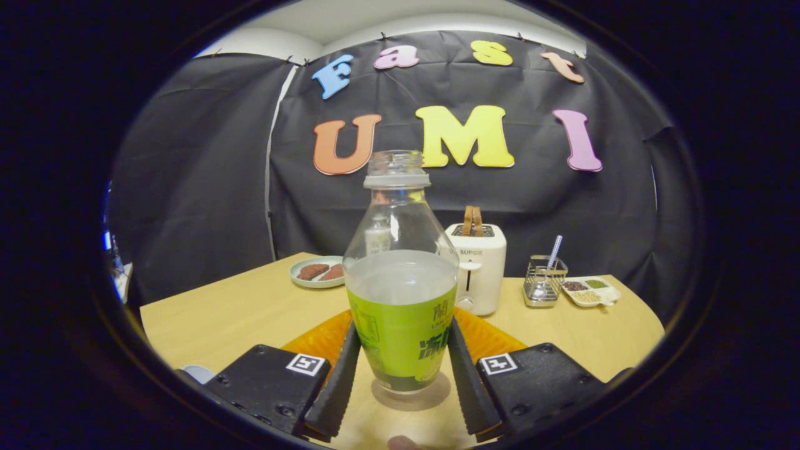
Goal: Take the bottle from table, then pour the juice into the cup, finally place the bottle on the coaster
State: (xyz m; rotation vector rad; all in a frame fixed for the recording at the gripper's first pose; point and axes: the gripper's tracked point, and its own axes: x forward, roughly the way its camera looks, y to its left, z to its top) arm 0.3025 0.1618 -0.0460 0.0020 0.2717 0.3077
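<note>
You've got the juice bottle [400, 275] dead centre between your fingers [342, 381], standing upright at 12 o'clock from the gripper [403, 384]. Both fingers look pressed against its green label, so you're clamped on it, low on the body. Cap is off, and the liquid sits about level with the top of the label. The bottle's base looks to be just off the tabletop [250, 306], with its shadow right below.

Behind the bottle, an orange ribbed coaster [325, 337] peeks out on both sides. Beyond it, at about 1 o'clock, there's a white toaster [480, 269] with bread in the slots. A wire holder [544, 281] with a straw and a small divided dish [590, 290] sit near 2 o'clock, and a plate [317, 272] with brown pieces at 11.
</note>
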